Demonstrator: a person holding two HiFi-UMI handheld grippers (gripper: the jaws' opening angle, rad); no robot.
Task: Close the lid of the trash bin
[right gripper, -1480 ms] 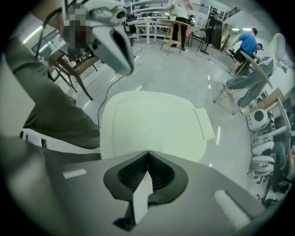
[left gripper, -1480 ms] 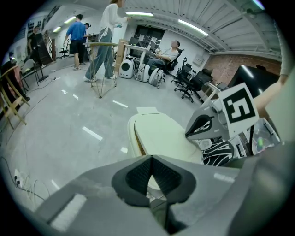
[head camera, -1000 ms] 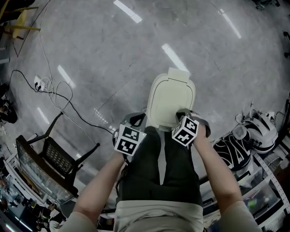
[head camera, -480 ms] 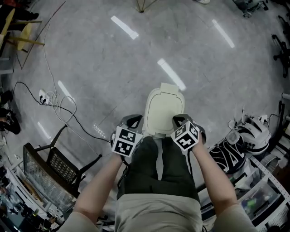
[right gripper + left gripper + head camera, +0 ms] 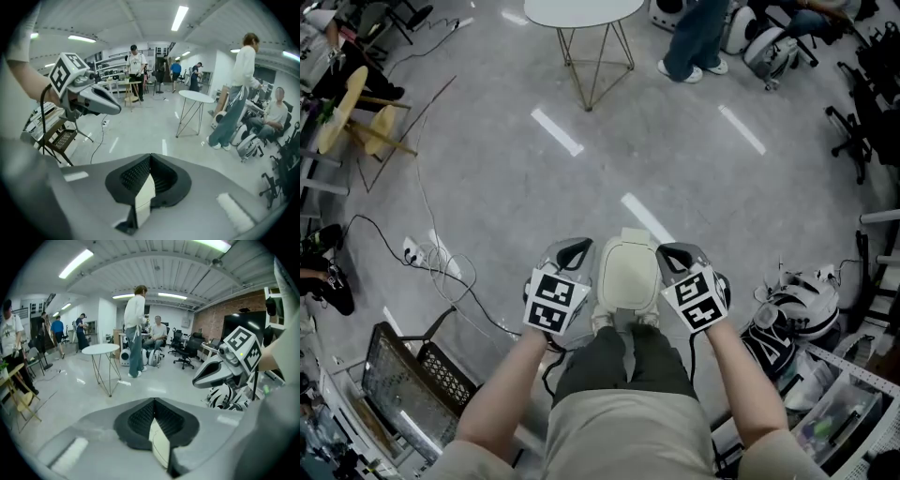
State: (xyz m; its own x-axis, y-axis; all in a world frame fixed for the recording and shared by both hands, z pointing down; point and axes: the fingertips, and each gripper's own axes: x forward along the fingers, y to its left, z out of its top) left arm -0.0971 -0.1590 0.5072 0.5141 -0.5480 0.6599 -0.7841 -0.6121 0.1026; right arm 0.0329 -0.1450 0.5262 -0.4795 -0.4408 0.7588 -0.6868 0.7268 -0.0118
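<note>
I see the trash bin (image 5: 626, 295) standing on the grey floor (image 5: 506, 169), right in front of the person's legs. Its cream lid (image 5: 628, 262) lies flat down on it.

My left tool (image 5: 572, 249) is held just to the bin's left and my right tool (image 5: 677, 251) just to its right. Neither touches the bin.

In the left gripper view the left tool's two jaws meet tip to tip with nothing between them. The right gripper view shows the same for the right tool: jaws pressed together, empty.

Both tools point out across the room, toward a round table (image 5: 99, 348) and people beyond it.

A black cable (image 5: 431, 253) trails over the floor on the left, near a mesh chair (image 5: 412, 375).
</note>
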